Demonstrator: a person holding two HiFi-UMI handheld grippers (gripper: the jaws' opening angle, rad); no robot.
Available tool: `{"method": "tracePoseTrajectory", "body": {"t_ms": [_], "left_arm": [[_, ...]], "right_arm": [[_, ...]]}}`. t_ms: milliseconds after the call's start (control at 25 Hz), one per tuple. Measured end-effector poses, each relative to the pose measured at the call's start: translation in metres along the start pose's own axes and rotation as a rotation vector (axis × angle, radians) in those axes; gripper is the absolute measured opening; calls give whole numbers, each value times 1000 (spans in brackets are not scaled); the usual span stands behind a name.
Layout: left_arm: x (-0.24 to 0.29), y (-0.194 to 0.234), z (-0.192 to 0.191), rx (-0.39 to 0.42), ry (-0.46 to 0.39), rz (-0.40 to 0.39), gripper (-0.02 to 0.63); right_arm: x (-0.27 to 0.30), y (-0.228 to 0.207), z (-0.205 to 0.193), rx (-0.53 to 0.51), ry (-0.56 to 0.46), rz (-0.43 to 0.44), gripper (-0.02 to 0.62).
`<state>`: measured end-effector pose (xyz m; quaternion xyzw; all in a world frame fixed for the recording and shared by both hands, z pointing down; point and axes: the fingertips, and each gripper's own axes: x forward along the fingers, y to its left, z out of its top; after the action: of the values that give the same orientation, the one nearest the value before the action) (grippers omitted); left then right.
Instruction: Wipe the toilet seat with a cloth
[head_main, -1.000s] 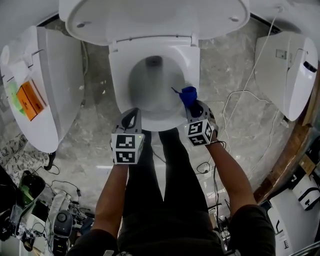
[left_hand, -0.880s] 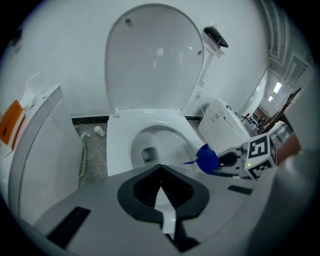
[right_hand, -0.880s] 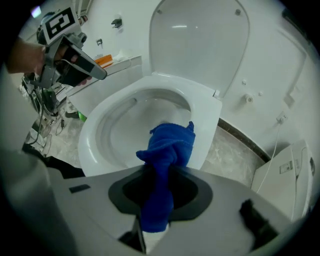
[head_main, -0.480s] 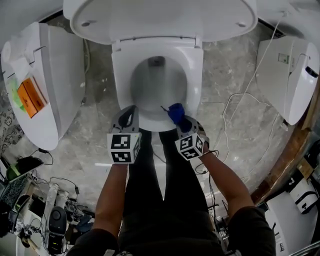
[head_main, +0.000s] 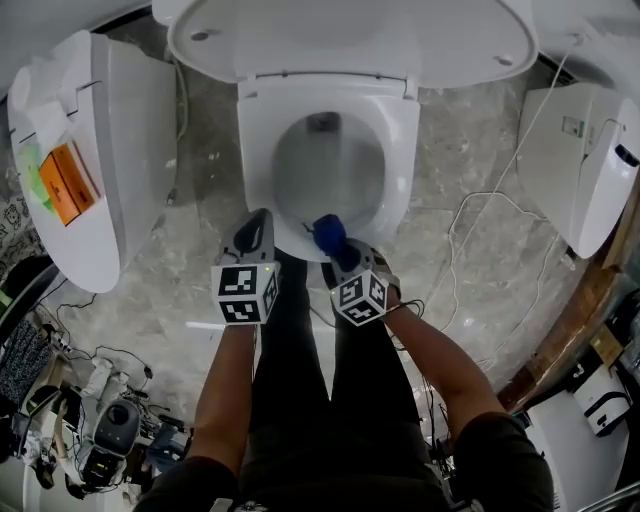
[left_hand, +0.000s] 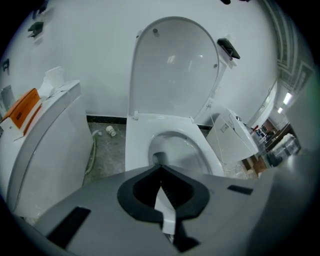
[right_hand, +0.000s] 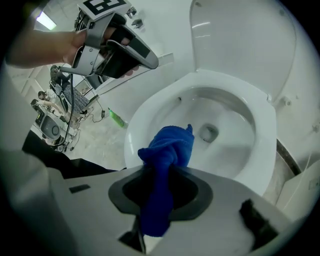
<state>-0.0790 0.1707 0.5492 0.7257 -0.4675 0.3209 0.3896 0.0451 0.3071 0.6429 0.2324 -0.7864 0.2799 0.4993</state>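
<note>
Sliding round from 4 o'clock, the right gripper (head_main: 336, 250) squeezed the blue cloth (head_main: 327, 233) on the toilet seat (head_main: 404, 150) at 6 o'clock. Beside it, the left gripper (head_main: 258, 222) was closed tight, empty. Wires (head_main: 480, 215) lay at 3 o'clock.

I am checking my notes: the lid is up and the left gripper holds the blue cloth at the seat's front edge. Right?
No: the right gripper, not the left, holds the blue cloth; the right gripper view shows it between the jaws. The lid is up, the cloth at the front edge of the seat.
</note>
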Motion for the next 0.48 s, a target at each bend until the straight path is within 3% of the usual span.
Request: {"method": "tracePoseTrajectory", "body": {"t_ms": [320,480], "left_arm": [[-13,29,-13,-51,15,45,9],[-21,45,-18,-80,7,74,9]], "right_arm": [[21,31,34,-32,-24,47,87],[28,42,52,-114,-43,58,87]]}}
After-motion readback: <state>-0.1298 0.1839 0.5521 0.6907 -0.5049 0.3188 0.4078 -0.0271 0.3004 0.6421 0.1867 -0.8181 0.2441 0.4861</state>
